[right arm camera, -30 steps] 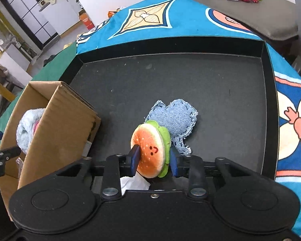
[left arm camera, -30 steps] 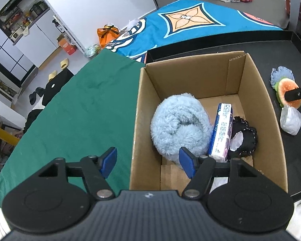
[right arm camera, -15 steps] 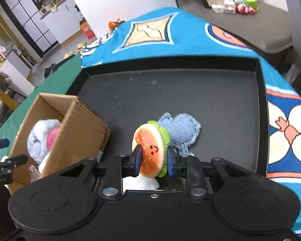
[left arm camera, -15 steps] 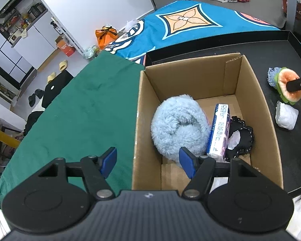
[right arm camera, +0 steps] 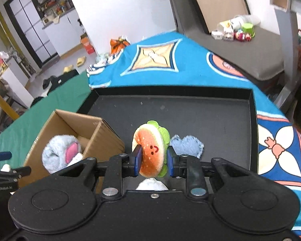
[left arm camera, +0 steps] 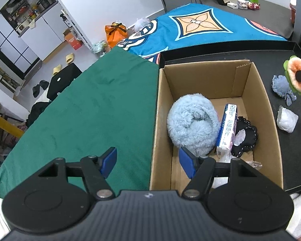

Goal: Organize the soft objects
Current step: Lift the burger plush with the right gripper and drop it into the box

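Pinching the burger plush [right arm camera: 150,150] between my right gripper [right arm camera: 153,160] pads, I hold it on edge, its smiling bun face turned toward the camera and the green lettuce frill sticking out on the right. That gripper tilts downward over the black tray [right arm camera: 210,118], with the plush clear of the tray floor; the denim heart [right arm camera: 187,143] lies flat on the tray just beyond and right of it, and a white wad [right arm camera: 151,184] shows right beneath the fingers.

My left gripper [left arm camera: 148,161] stands with its blue pads [left arm camera: 109,160] spread apart and nothing between them, angled down over the near left wall of the cardboard box [left arm camera: 254,92]; one finger sits over the green cloth [left arm camera: 94,104], the other over the box's inside. In the box lie a fluffy blue plush [left arm camera: 191,125], a tissue pack [left arm camera: 227,125] on its edge beside it, and a black lacy piece [left arm camera: 247,135] at the right. The box sits in the left part of the tray.
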Demonstrator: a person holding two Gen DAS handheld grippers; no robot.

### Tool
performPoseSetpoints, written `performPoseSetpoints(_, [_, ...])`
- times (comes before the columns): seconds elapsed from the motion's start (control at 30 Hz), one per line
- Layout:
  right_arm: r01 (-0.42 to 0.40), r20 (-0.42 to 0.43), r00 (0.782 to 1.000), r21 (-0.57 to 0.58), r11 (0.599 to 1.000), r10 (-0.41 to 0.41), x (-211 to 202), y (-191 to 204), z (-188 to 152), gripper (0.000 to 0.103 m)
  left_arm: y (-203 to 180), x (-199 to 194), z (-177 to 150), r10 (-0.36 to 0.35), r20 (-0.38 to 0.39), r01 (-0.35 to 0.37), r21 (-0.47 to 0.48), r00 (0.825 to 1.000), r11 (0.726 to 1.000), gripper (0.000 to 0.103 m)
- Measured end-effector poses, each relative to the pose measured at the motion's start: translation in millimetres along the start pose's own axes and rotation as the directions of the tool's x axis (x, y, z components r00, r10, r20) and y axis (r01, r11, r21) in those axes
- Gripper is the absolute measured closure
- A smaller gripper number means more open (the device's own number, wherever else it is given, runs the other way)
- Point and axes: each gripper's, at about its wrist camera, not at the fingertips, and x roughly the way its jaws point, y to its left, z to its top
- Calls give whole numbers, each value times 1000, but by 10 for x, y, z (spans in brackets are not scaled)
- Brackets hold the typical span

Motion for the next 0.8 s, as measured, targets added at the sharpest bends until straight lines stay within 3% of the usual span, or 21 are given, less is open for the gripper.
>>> performPoseSetpoints(0.47, [-22, 111, 993, -83, 996, 31, -282, 435, 67, 77, 42, -23, -140, -55, 50, 56, -15, 997, 998, 37])
performPoseSetpoints(0.67, [-12, 125, 992, -162, 987, 33, -288, 666, 27, 77, 140, 39, -162, -120, 43, 123, -53, 992, 991, 41])
performPoseSetpoints(0.8, [3, 138, 990, -195, 981, 25, -282, 760, -12, 77, 176, 91, -178, -149, 29, 150, -71, 988, 986, 51])
